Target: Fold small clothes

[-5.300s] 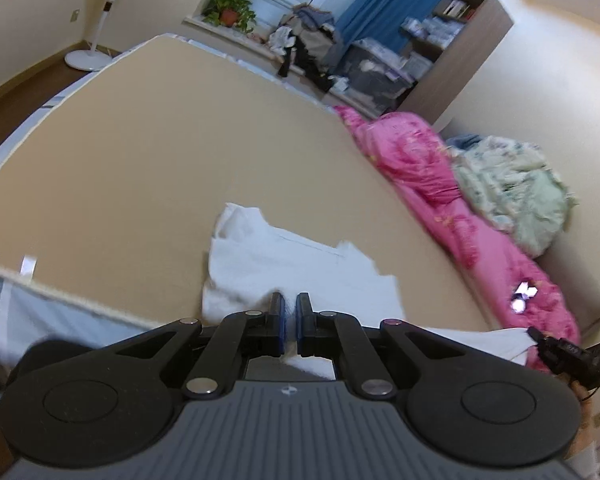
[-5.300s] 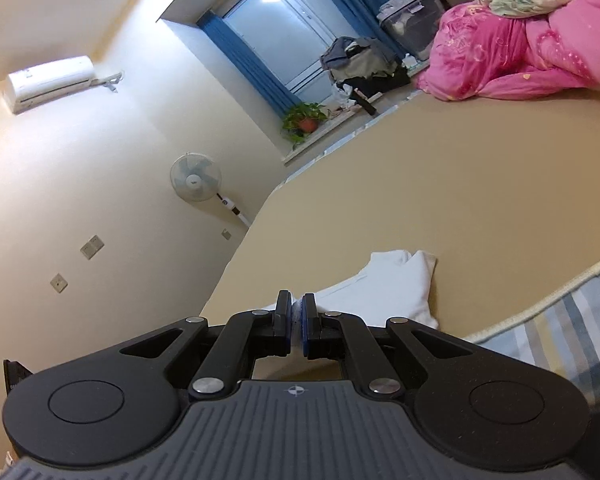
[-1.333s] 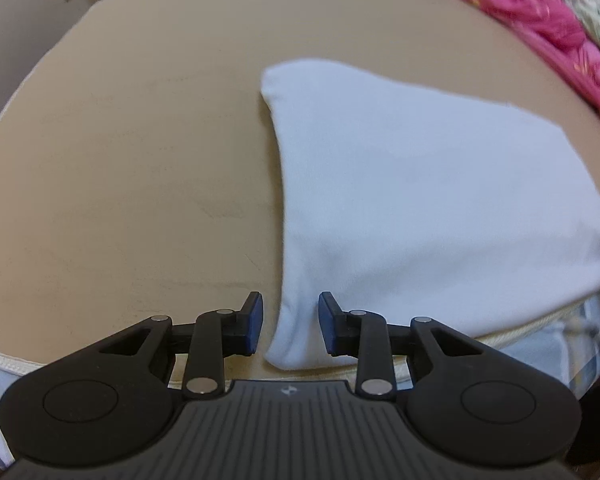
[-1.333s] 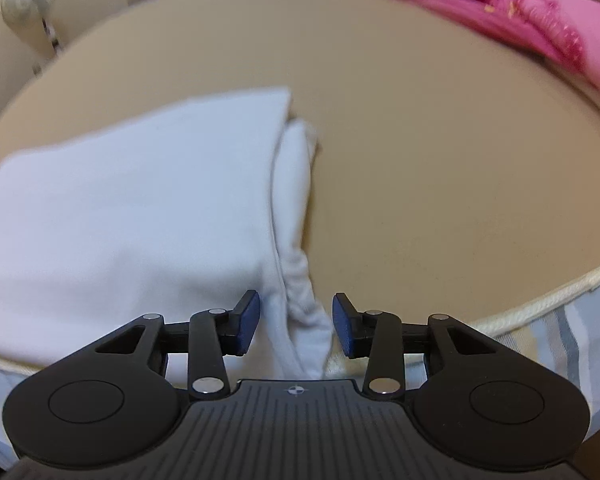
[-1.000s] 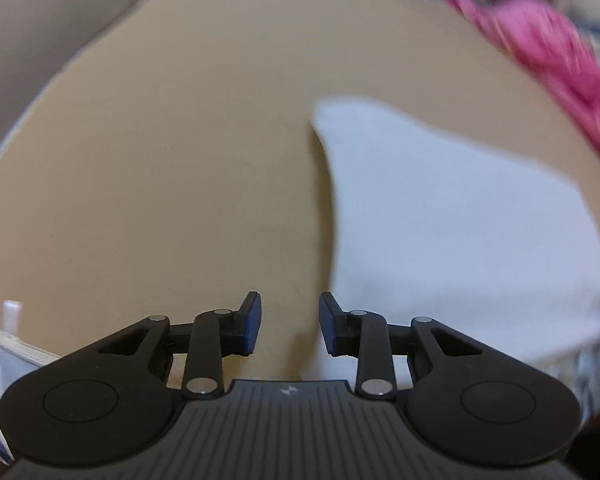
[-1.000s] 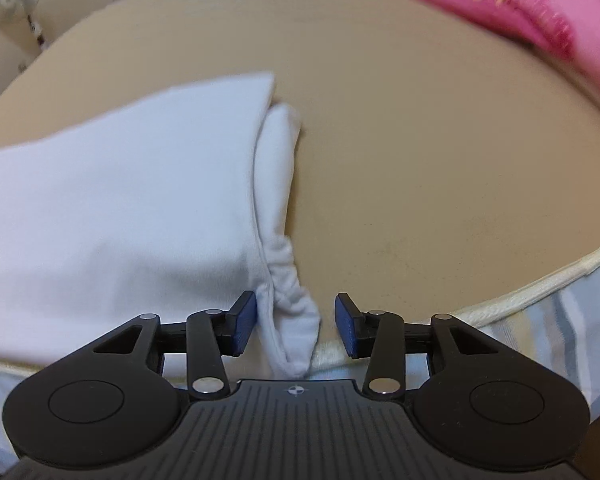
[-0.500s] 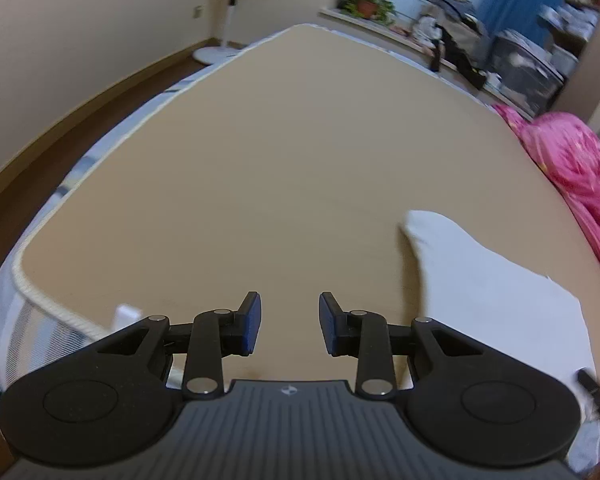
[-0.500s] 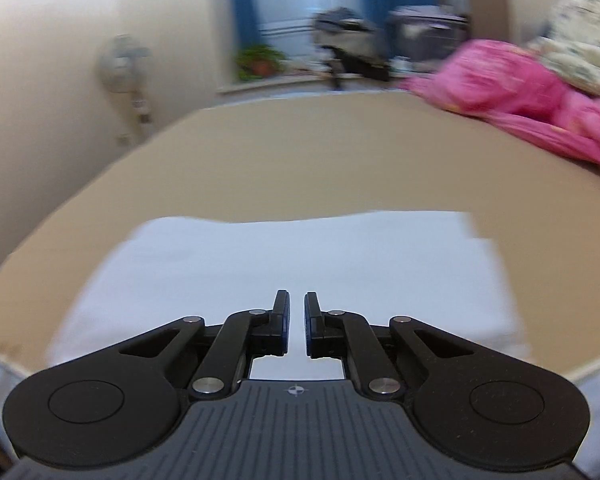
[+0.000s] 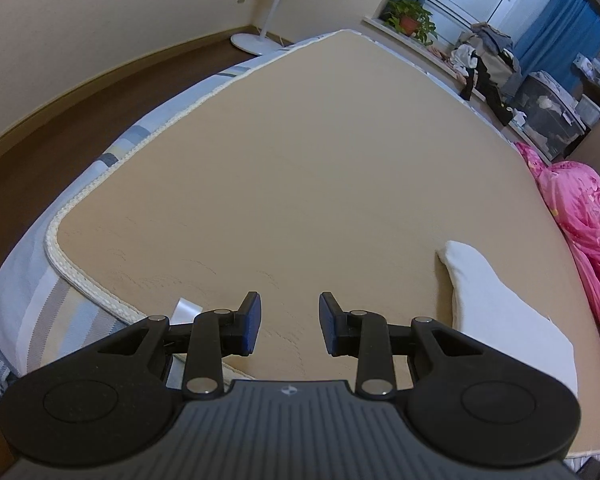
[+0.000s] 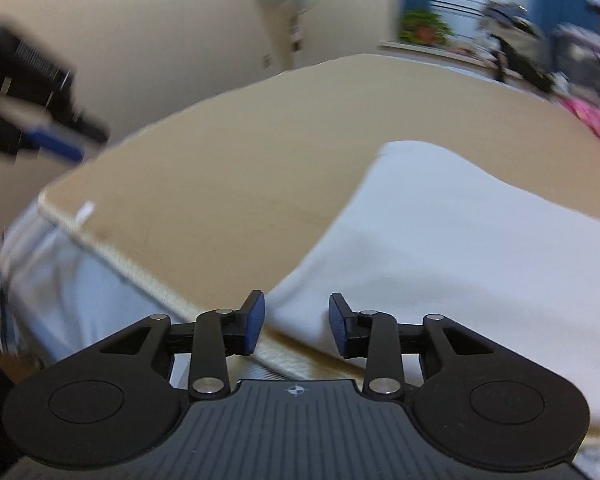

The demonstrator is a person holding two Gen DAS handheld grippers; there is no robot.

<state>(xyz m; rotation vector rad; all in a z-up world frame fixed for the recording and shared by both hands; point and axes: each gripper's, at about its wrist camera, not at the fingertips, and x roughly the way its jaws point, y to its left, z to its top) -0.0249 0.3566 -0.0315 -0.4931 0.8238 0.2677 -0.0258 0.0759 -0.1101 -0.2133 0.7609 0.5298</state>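
Black linkage arms carry the left gripper (image 9: 289,323), whose blue-padded fingers (image 9: 251,322) are spread apart with nothing between them, positioned over the near corner of the bed (image 9: 300,168). A small white tag (image 9: 186,309) lies at the piped seam just left of that gripper. The right gripper (image 10: 296,326) also has its fingers (image 10: 255,322) spread; the near left corner of the folded white garment (image 10: 460,248) sits between and just beyond them, though contact with either pad cannot be confirmed. The garment lies flat on the tan bed surface, its near edge running along the cream piping at the bed's front edge, its left edge angling away toward a rounded far corner. In the left wrist view the same folded white garment (image 9: 496,312) occupies the right side of the bed, near the pink quilt (image 9: 580,216). Left of the garment, the tan surface extends unobstructed to the piped side edge and to the far corner. Beyond the bed stand a pedestal fan (image 9: 268,12), a potted plant (image 9: 410,16) on the sill, a heap of clothes (image 9: 484,56), and blue curtains (image 9: 552,20). The right wrist view is motion-blurred; a dark object at its upper left cannot be identified.
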